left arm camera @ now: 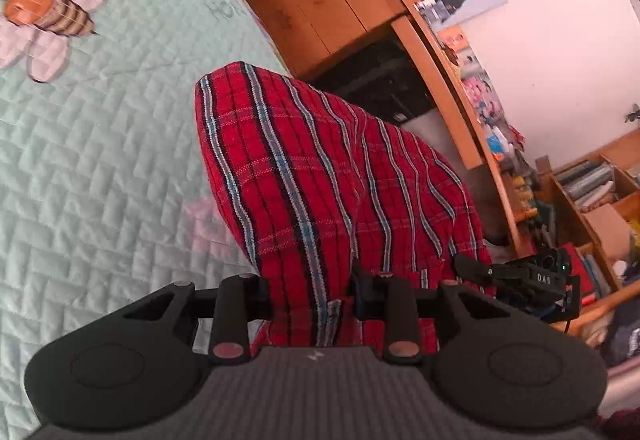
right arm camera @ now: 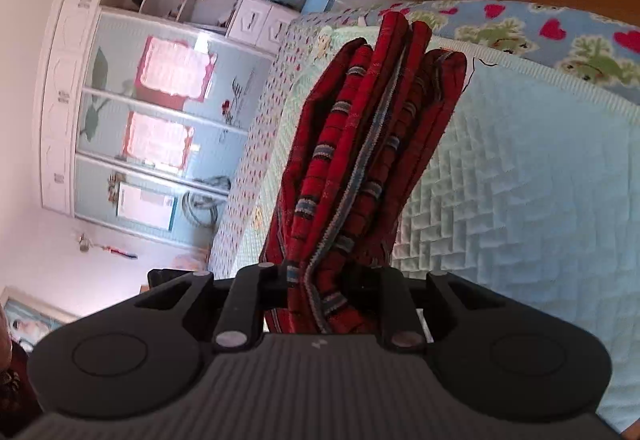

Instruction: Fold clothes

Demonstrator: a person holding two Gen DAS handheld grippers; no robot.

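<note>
One red plaid garment [left arm camera: 320,176], 2 grippers: your left gripper [left arm camera: 310,294] is clamped on its edge, your right gripper [right arm camera: 326,294] pinches a bunched stack of folds. Cloth hangs lifted over 1 mint quilted bedspread [left arm camera: 100,160] w/ 1 bee print [left arm camera: 44,10]. Wooden shelves [left arm camera: 448,80] beyond, white wardrobe [right arm camera: 132,120] opp. side.

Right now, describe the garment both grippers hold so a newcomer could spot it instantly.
Start at the bed with the pale mint quilted cover. Lifted above it, between the left gripper and the right gripper, hangs a red plaid garment. Its red cloth with blue, white and dark stripes is the only bright, patterned fabric off the bed; the bee print lies flat on the cover.
</note>
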